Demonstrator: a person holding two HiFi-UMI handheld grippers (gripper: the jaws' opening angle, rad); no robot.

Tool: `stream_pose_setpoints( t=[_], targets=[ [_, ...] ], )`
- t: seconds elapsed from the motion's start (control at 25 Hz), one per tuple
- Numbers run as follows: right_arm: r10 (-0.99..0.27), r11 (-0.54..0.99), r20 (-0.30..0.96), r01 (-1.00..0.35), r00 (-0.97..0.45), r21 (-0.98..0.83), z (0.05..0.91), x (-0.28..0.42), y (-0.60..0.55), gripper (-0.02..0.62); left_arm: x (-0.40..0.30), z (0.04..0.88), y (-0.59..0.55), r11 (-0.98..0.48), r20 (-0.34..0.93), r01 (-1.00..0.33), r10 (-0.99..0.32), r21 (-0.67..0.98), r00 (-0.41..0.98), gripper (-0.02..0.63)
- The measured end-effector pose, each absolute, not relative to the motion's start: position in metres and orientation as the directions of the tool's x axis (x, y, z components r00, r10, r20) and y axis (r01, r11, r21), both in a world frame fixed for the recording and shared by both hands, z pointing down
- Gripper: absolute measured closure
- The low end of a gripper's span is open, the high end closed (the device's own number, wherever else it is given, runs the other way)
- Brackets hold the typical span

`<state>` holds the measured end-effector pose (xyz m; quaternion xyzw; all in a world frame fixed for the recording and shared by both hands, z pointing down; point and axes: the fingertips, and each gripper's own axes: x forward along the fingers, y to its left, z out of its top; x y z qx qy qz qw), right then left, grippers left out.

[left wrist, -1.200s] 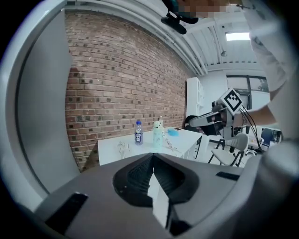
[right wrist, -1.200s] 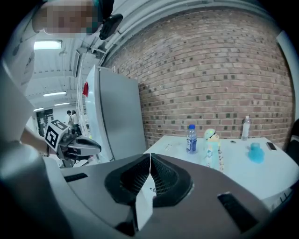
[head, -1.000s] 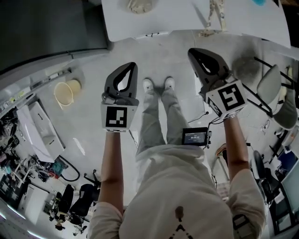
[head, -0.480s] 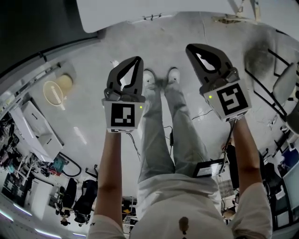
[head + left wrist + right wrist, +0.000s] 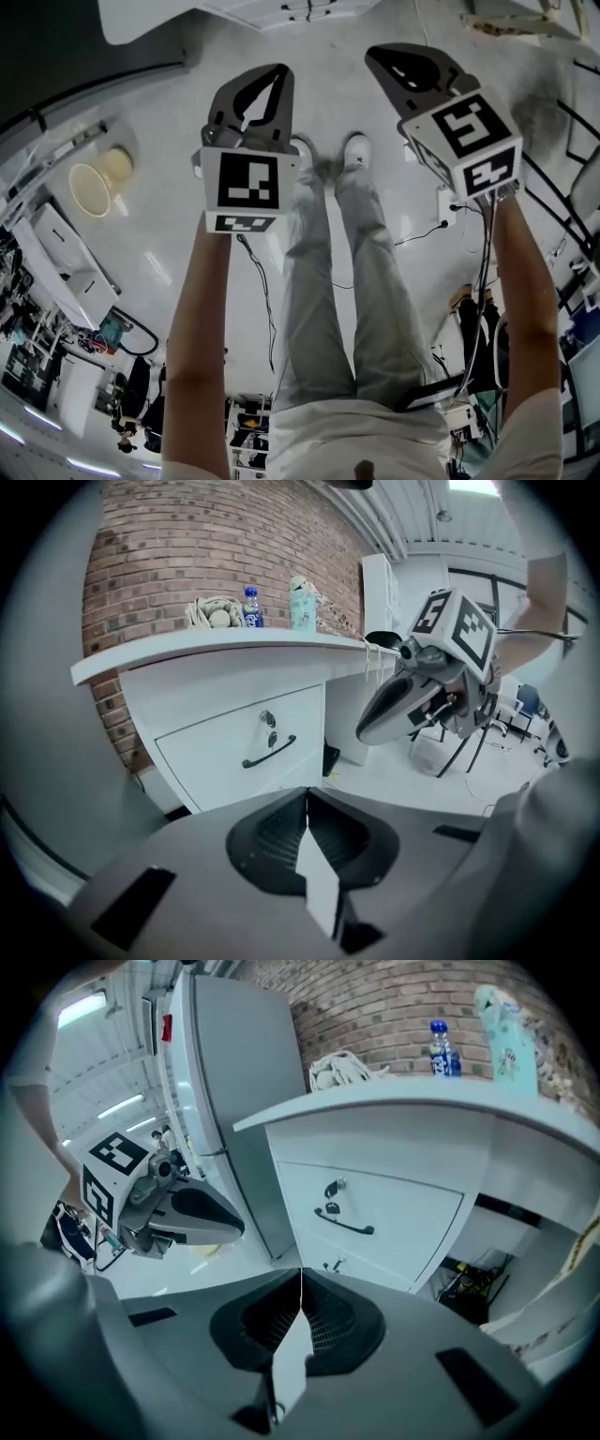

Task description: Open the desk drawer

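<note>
Left gripper: the left gripper [image 5: 307, 795] has its jaws pressed together with nothing between them; it is held out in front of the person, above the floor, and touches nothing.
Right gripper: the right gripper [image 5: 301, 1279] is likewise closed and empty, level with the left one and well apart from it.
Where the drawer is: the desk drawer [image 5: 239, 747] is the white front just under the desk [image 5: 216, 649] top, far ahead of both grippers against the brick wall [image 5: 187, 536]. It is fully shut, and neither gripper is near it yet.
Where to take hold: the handle [image 5: 269, 752], a thin dark curved bar in the middle of the front. Its middle, where the bar stands off the panel, looks like the best place for jaws to close around or hook behind.
What to avoid: a key [image 5: 268, 720] hangs in the lock just above the handle, close enough to snag.
How it will likely handle: rigid and probably on runners, so it should want a straight, steady pull towards the person. The smooth bar may slip in a light pinch.
Side risk: a bottle [image 5: 250, 607] and other small items stand on the desk top, so a jerk could shake them.
First need: one gripper must open its jaws before reaching the handle.
</note>
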<state>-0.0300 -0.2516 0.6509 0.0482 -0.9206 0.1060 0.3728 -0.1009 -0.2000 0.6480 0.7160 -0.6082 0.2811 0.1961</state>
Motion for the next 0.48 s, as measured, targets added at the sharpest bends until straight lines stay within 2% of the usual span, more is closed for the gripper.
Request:
stream_pose_setpoints(
  t=[0.12,0.24,0.48],
  targets=[
    [0.014,0.967,0.720,-0.173,-0.694,-0.186,0.672,-0.042,-0.262,0.569,-0.104,0.661,-0.214,-0.194,0.643,-0.979,-0.758,-0.065,0.107,0.598],
    [-0.011,0.977,0.713,-0.158,-0.701,-0.140,0.675,-0.062,-0.281,0.569,-0.112,0.667,-0.232,-0.216,0.636,-0.972,-0.764,-0.094,0.108,0.598],
    [-0.108,0.983,0.719,0.035,-0.686,0.181,0.676,-0.100,-0.300,0.568,-0.122,0.679,-0.259,-0.332,0.657,-0.923,-0.743,-0.194,0.129,0.597]
  ],
)
